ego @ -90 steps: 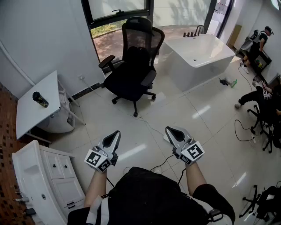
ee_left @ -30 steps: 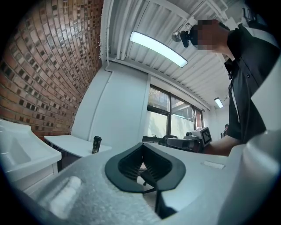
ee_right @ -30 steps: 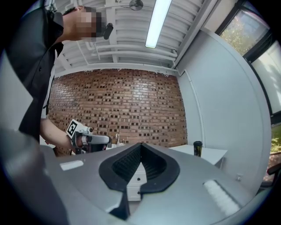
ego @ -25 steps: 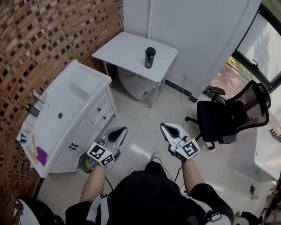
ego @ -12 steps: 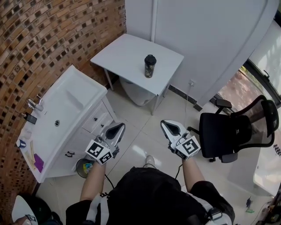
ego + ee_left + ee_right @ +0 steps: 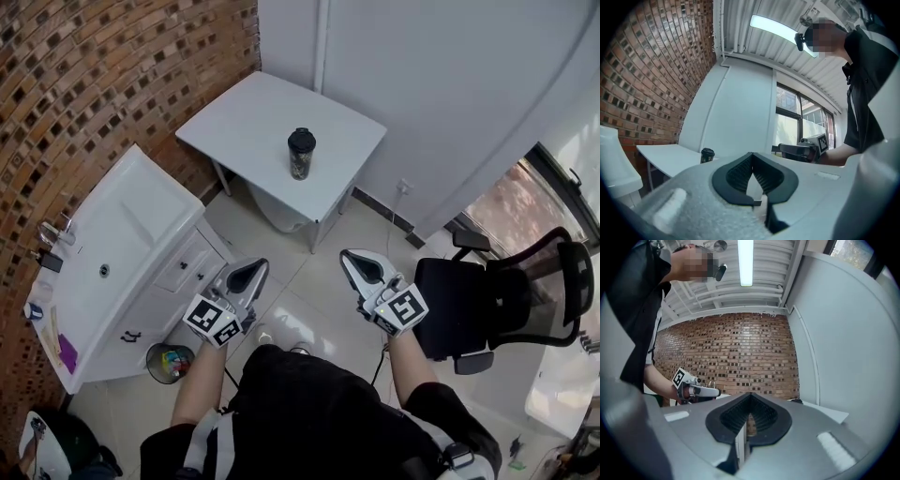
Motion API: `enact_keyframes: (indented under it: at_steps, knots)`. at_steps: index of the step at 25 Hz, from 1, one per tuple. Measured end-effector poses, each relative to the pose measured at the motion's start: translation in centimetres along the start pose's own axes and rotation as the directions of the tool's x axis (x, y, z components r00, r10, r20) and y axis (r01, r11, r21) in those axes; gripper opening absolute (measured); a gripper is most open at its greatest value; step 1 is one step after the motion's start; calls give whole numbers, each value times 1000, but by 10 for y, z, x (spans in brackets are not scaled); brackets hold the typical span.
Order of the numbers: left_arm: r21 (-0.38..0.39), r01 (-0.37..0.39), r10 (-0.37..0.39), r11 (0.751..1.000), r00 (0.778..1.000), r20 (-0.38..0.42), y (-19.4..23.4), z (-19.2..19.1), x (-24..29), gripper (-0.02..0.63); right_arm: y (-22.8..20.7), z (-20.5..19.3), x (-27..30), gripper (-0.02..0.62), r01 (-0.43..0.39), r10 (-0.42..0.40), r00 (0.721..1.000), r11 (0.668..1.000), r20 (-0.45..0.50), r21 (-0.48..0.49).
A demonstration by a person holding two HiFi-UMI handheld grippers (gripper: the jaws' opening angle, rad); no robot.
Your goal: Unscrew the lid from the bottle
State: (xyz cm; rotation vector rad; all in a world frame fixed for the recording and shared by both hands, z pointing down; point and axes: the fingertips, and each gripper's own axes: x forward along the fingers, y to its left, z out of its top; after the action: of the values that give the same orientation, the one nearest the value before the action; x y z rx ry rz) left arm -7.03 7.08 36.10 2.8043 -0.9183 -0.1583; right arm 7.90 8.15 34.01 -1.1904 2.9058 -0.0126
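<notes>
Dark bottle [image 6: 301, 155] stands unheld on the surface [image 6: 246, 117]; left tool [image 6: 251, 273] and right tool [image 6: 360, 265], both pressed together, could topple it arriving unopened.

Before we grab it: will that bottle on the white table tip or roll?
The bottle stands tall and narrow, so a high push would probably tip it. Its round body would likely roll once down. It looks rigid.

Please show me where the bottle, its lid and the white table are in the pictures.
bottle [image 6: 300, 164], head view, on its patterned side wall.
lid [image 6: 301, 139], head view, on the dark top.
white table [image 6: 246, 120], head view, on a bare part of its top.
</notes>
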Motion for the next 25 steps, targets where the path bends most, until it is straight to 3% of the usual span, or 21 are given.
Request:
enact_keyframes:
  at_steps: [10, 25]
  knots:
    - [-26, 39, -40, 999, 999, -33, 63, -12, 59, 3, -59, -24, 43, 5, 44, -44, 998, 999, -37, 12]
    - [-46, 107, -109, 993, 993, -55, 218, -3, 167, 3, -179, -36, 178, 5, 120, -120, 992, 993, -49, 12]
